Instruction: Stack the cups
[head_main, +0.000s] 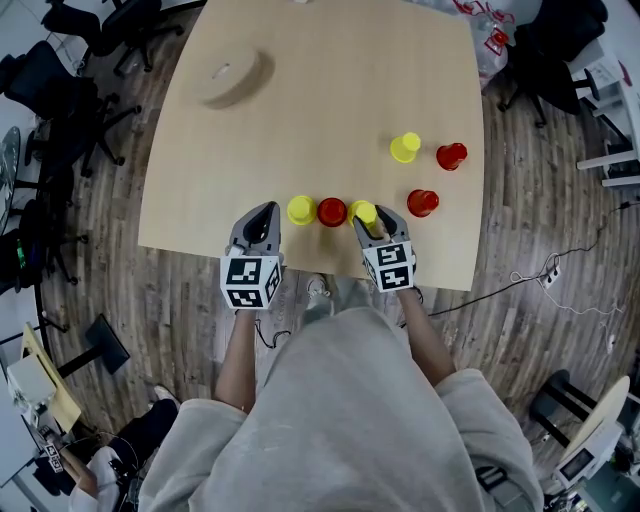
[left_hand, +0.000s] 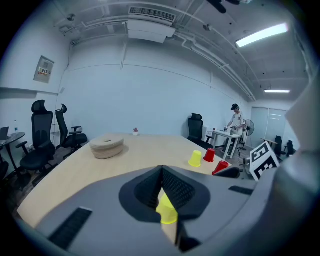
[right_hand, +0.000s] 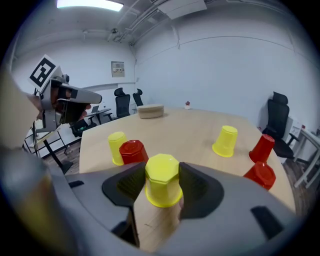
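Right gripper (head_main: 371, 222): jaws clamped on the sides of a yellow cup (right_hand: 162, 186), rim-down, lower centre of the head view, near the table (head_main: 300, 120) front edge. Red cup (head_main: 331, 211) just left of it, second yellow cup (head_main: 300, 210) left again. Left gripper (left_hand: 162, 169): jaws together, nothing gripped, just left of that row. Upper right: third yellow cup (head_main: 405, 147), far red cup (head_main: 451, 156), near red cup (head_main: 422, 202).

Table (head_main: 330, 90) bearing cups (head_main: 405, 148) and wooden ring (head_main: 235, 78)
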